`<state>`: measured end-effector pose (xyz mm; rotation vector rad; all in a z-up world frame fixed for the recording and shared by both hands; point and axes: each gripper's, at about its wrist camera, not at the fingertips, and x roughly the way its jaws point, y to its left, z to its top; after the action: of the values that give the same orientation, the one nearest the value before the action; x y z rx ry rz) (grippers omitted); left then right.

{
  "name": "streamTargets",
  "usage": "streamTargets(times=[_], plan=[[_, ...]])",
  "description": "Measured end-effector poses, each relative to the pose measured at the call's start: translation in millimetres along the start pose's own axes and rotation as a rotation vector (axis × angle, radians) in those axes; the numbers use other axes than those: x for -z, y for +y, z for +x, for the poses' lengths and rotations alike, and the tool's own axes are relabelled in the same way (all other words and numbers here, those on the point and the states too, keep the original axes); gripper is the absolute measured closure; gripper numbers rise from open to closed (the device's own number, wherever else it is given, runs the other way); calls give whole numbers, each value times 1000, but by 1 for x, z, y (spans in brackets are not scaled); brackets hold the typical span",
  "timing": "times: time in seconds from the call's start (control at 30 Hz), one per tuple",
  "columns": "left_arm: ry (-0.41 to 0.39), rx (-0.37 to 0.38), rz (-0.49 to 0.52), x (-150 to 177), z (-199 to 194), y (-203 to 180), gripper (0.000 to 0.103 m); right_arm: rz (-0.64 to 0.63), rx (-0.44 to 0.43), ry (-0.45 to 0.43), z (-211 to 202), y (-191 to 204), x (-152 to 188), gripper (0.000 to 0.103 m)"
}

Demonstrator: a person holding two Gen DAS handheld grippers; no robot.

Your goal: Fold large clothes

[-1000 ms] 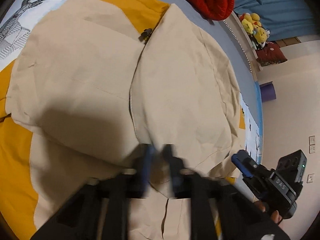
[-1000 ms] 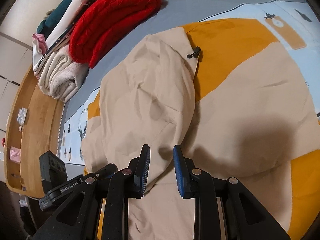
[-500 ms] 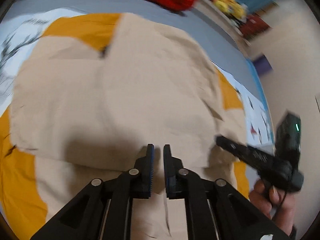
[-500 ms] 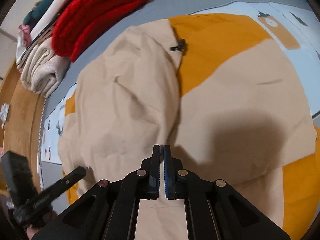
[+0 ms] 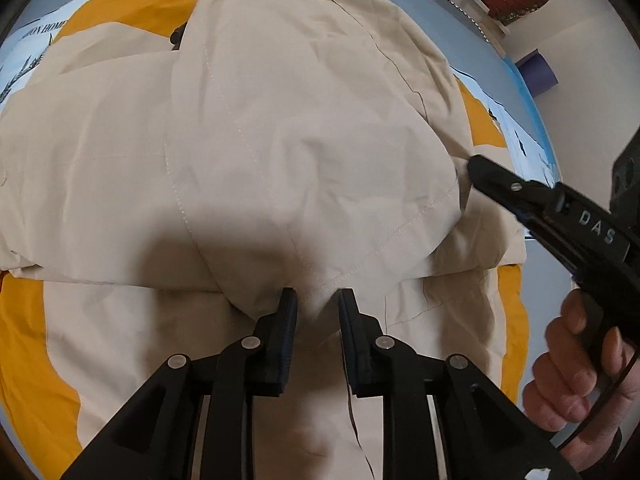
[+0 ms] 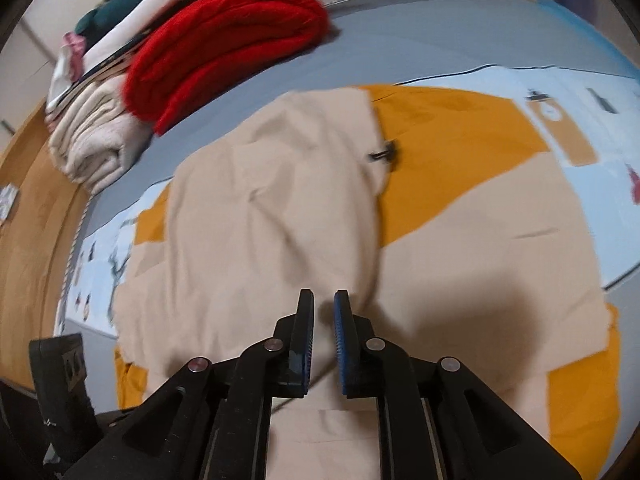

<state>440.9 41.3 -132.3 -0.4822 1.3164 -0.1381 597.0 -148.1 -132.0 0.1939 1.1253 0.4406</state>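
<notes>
Your left gripper (image 5: 313, 300) has slid closer over the beige-and-mustard jacket (image 5: 280, 140) since a second ago; its jaws are opening, with a stitched hem fold between them, unpinched. The smooth, creased fabric lies spread on the bed (image 6: 400, 40). Your right gripper (image 6: 324, 304), nearly closed earlier, is parting too, gripping nothing.

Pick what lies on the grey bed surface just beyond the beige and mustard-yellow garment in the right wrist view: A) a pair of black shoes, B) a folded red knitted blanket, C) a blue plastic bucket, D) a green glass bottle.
B: a folded red knitted blanket rests on the grey bed surface past the far edge of the beige and mustard-yellow garment.
</notes>
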Motion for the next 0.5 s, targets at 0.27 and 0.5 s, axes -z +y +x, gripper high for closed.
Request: streamTargets(times=[0.27, 0.5], plan=[[-31, 14, -23, -10, -13, 2, 84, 33, 140, 152, 36, -10, 15, 88], [-66, -30, -6, -10, -20, -3, 84, -60, 152, -67, -8, 16, 7, 88]])
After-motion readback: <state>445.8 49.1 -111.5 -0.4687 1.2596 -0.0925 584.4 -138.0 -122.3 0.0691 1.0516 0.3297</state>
